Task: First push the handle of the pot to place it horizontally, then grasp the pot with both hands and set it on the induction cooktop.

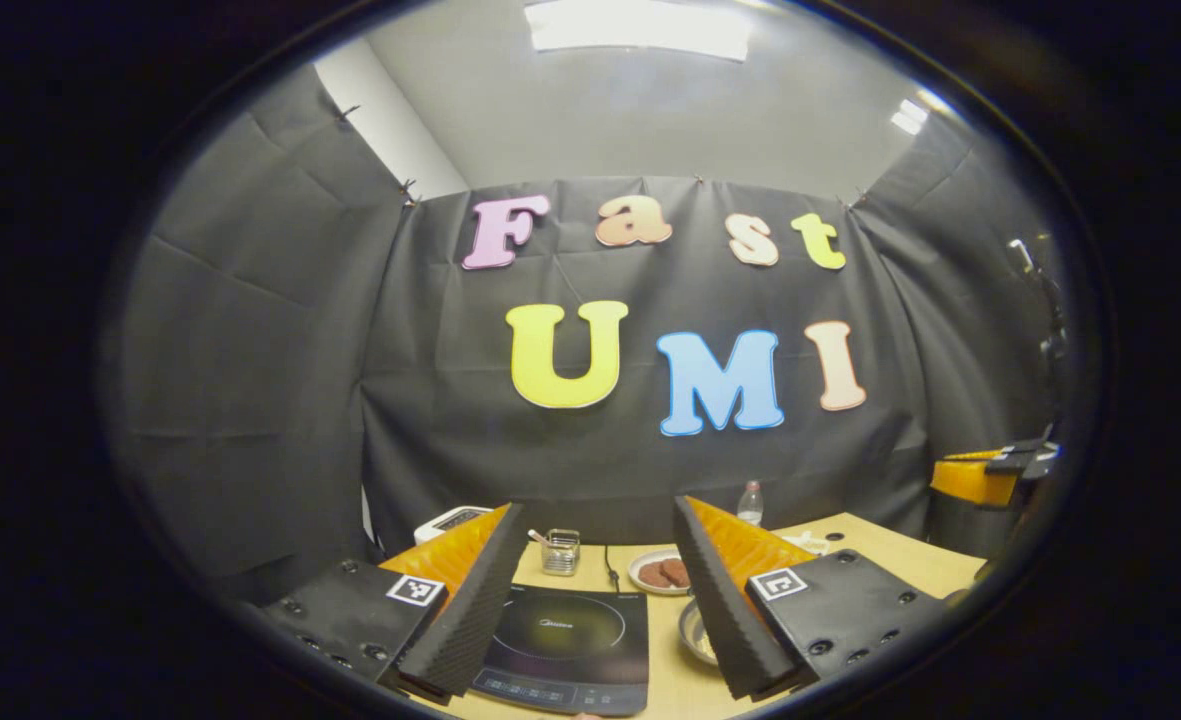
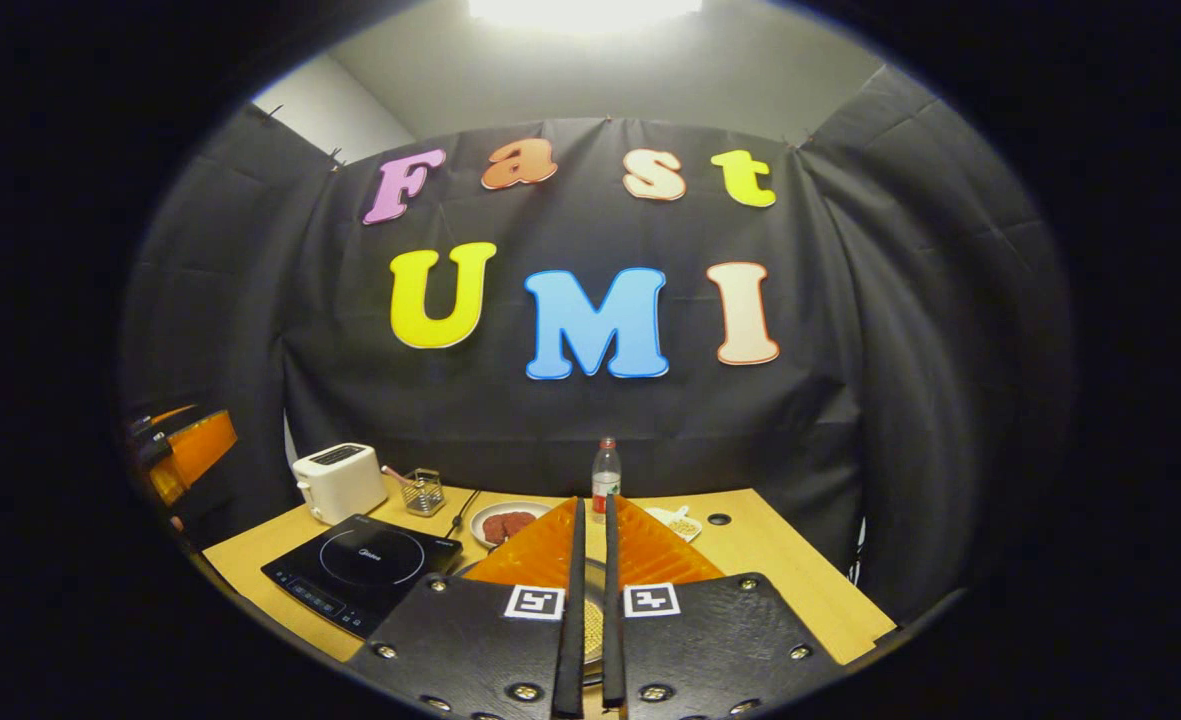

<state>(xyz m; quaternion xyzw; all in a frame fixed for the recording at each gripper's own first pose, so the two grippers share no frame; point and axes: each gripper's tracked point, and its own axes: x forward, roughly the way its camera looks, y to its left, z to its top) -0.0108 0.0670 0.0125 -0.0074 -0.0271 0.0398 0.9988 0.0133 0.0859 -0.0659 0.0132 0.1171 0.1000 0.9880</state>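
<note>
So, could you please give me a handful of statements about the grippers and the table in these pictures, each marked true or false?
1. The left gripper has its fingers spread wide apart. True.
2. The right gripper is open just as wide. False: its fingers stand nearly together, with only a narrow slit between them.
3. The induction cooktop has a pot standing on it. False: its top is bare.
4. A white toaster stands behind the cooktop, by the booth's wall. True.
5. The plate holds green vegetables. False: it holds dark reddish-brown pieces.
6. A bottle stands upright at the far edge of the table. True.
</note>
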